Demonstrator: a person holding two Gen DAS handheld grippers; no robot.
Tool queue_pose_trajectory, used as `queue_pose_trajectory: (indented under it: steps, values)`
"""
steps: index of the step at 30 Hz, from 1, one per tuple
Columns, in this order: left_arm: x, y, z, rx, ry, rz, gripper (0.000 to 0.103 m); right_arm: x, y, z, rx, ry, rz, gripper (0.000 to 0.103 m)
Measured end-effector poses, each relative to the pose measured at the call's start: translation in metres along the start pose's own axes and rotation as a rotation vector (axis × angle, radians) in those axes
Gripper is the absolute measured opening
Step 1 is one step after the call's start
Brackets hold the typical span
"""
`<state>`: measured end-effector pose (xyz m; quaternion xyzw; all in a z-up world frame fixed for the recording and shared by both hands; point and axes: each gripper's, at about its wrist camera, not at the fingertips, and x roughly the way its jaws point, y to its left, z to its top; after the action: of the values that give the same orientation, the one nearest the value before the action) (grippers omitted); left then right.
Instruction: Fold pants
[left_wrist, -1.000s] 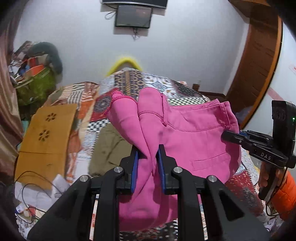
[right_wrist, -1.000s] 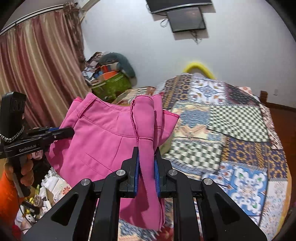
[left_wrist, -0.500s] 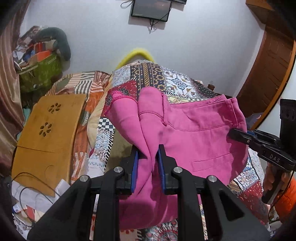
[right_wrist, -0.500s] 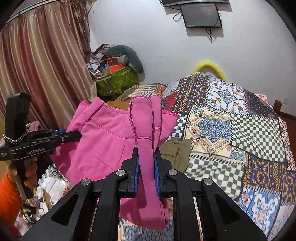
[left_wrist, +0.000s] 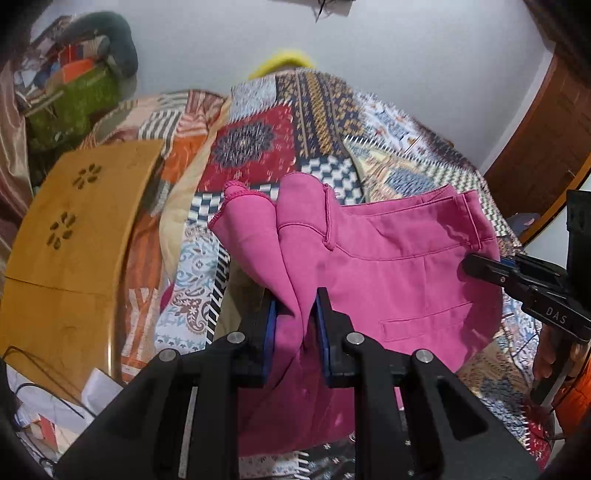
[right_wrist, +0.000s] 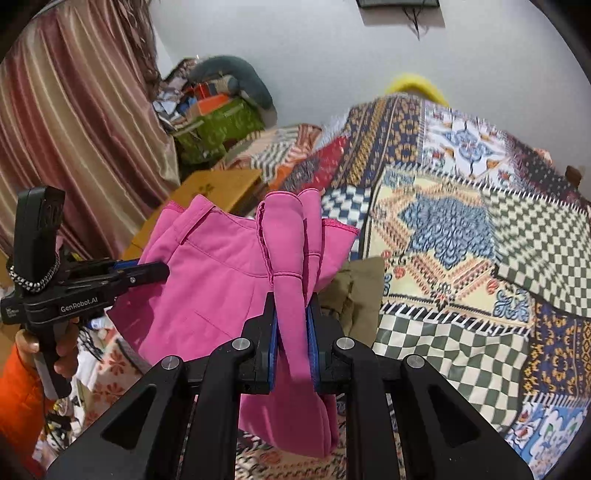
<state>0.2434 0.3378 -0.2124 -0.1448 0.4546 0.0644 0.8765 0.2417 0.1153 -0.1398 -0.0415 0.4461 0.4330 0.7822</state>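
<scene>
A pair of bright pink pants (left_wrist: 388, 273) hangs in the air above a bed covered with a patchwork quilt (right_wrist: 461, 258), held up between two handheld grippers. The left gripper (left_wrist: 295, 325) has its blue-padded jaws clamped on a bunched fold of the pink cloth at one end, and the right gripper (right_wrist: 291, 328) has its jaws clamped the same way on a gathered strip at the other end. Between them the fabric sags in a soft curve, showing a waistband seam and a slit pocket. The cloth looks light, limp and a little thick, so it should drape wherever it is unsupported and will not hold a crease by itself. The best places to hold are probably the waistband corners and the hems, where the seams give the jaws something firm to bite. An olive-green garment (right_wrist: 354, 291) lies on the quilt just below the pants. A tan wooden board (left_wrist: 74, 236) leans beside the bed, and a striped curtain (right_wrist: 74, 110) hangs at the far side. Motion blur makes it hard to tell how many layers each gripper holds.
</scene>
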Motion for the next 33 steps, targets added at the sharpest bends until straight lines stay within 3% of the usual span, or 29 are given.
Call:
queue_pose_trajectory:
  steps: [4,9,16,22,26,28,33]
  values:
    - [0.028,0.009,-0.004,-0.020,0.044,0.005,0.020,0.015,-0.007,-0.004,0.013,0.037,-0.011,0.012]
    - [0.029,0.013,-0.008,-0.010,0.027,-0.004,0.023,0.024,-0.012,-0.007,0.020,0.076,-0.031,0.016]
    - [0.009,0.016,-0.013,0.029,-0.004,0.082,0.027,0.022,-0.012,-0.012,-0.013,0.111,-0.086,0.023]
    - [-0.008,0.033,-0.012,0.002,-0.023,0.170,0.027,0.001,-0.007,-0.014,-0.059,0.101,-0.121,0.024]
    - [-0.020,0.036,-0.011,0.000,-0.052,0.176,0.027,-0.013,0.004,-0.012,-0.085,0.081,-0.093,0.028]
    - [-0.019,0.032,-0.011,0.007,-0.051,0.152,0.027,-0.017,0.011,-0.013,-0.102,0.069,-0.066,0.043]
    - [0.007,0.028,-0.015,0.022,0.008,0.198,0.027,-0.001,0.026,-0.021,-0.161,0.111,-0.036,0.043]
